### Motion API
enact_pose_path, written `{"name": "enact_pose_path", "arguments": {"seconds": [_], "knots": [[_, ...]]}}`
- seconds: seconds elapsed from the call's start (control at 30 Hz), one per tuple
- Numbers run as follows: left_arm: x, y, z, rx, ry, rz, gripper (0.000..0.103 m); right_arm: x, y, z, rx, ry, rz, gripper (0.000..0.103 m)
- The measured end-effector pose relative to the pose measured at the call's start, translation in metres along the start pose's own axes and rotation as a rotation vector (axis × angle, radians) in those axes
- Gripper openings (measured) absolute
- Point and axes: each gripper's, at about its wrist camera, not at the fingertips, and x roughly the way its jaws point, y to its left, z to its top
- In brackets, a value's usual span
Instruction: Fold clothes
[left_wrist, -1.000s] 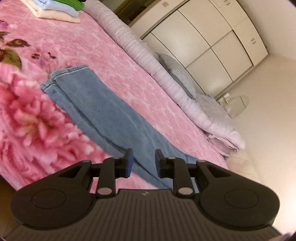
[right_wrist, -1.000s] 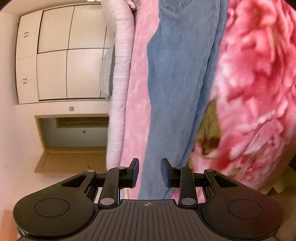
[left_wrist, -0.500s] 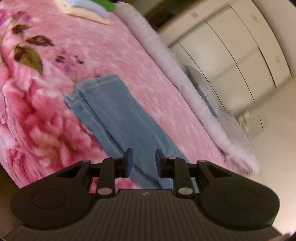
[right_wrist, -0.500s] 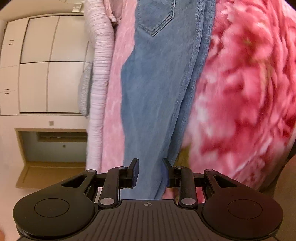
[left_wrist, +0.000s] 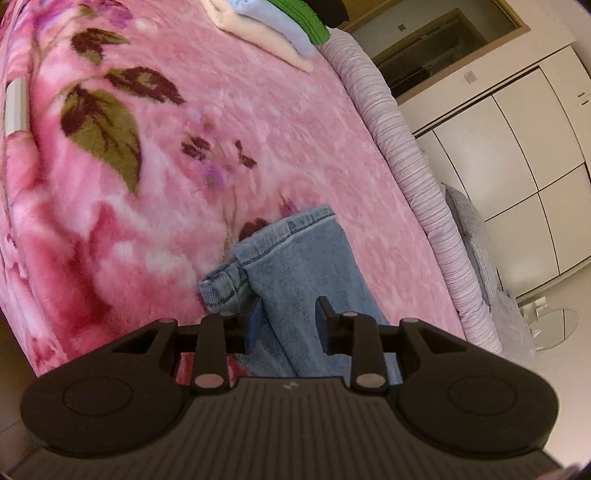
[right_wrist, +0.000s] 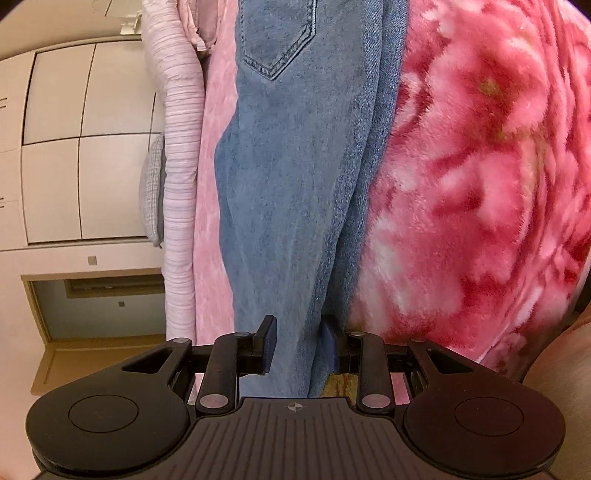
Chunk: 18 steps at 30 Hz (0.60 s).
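A: What is seen first?

B: A big pink blanket (left_wrist: 295, 122) with flowers is spread over the bed. A long striped roll of bedding (left_wrist: 413, 177) is laid along its far edge, and white closet doors (left_wrist: 517, 155) are seen behind it.

A: Where are the jeans (right_wrist: 295, 184)?

B: They are laid flat on the blanket, folded the long way so one leg is stacked on the other. A back pocket (right_wrist: 277, 37) is seen in the right view. The leg ends (left_wrist: 266, 254) are seen in the left view, near the blanket's near edge.

A: Is anything else on the bed?

B: A small pile of folded clothes (left_wrist: 269, 33) is kept at the far corner, well apart from the jeans.

A: How is the left gripper (left_wrist: 286, 321) held?

B: It is opened wide over the leg ends. Nothing is gripped.

A: And the right gripper (right_wrist: 299, 343)?

B: It is opened wide too, with denim seen between its fingers. Nothing is pinched.
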Motion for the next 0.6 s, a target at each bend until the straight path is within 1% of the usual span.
{"name": "enact_pose_path", "arguments": {"seconds": [0.03,0.1,0.13,0.23,0.27,0.33,0.47,0.53,0.6], "knots": [[-0.002,-0.002,0.000,0.016,-0.006,-0.006,0.023,-0.001,0.000,0.001,-0.008,-0.002,0.000,0.031],[-0.006,-0.005,0.000,0.047,-0.018,-0.018,0.005,-0.004,0.003,0.001,-0.037,-0.004,-0.008,0.031],[-0.009,-0.007,0.000,0.063,-0.024,-0.024,0.000,-0.007,0.005,0.000,-0.061,-0.004,-0.016,0.030],[-0.015,-0.012,0.000,0.111,-0.041,-0.042,0.000,-0.015,0.011,-0.003,-0.148,-0.012,-0.042,0.006],[-0.017,-0.014,0.000,0.126,-0.047,-0.048,0.000,-0.017,0.013,-0.004,-0.167,-0.011,-0.047,0.002],[-0.021,-0.017,0.000,0.158,-0.059,-0.059,0.000,-0.023,0.016,-0.007,-0.187,-0.018,-0.030,0.002],[-0.034,-0.021,-0.002,0.243,-0.074,-0.089,0.000,-0.039,0.030,-0.013,-0.267,-0.048,0.014,0.002],[-0.038,-0.020,-0.006,0.293,-0.074,-0.089,0.000,-0.043,0.029,-0.014,-0.281,-0.050,0.002,0.002],[-0.034,-0.009,-0.012,0.283,-0.050,-0.070,0.000,-0.039,0.021,-0.015,-0.281,-0.040,-0.042,0.002]]}}
